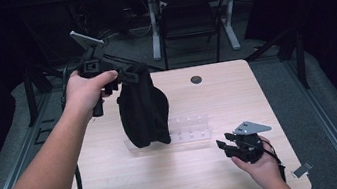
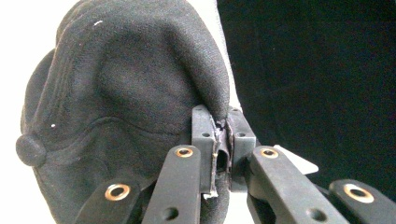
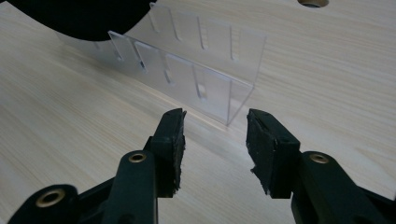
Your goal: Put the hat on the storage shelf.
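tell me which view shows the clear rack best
The right gripper view: the rack sits close, slots and end wall plain. The high view shows it small, partly behind the cap. The left gripper view gives nothing clear of it.

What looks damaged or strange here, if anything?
The pads of the right hand-held gripper look worn: their black edges are ragged and chipped. Otherwise, the black cap hangs from the shut left hand-held gripper over the clear plastic rack.

A soft black fabric cap with a top button hangs crumpled, its lower edge dipping into a clear acrylic slotted tray lying on the pale wooden table.
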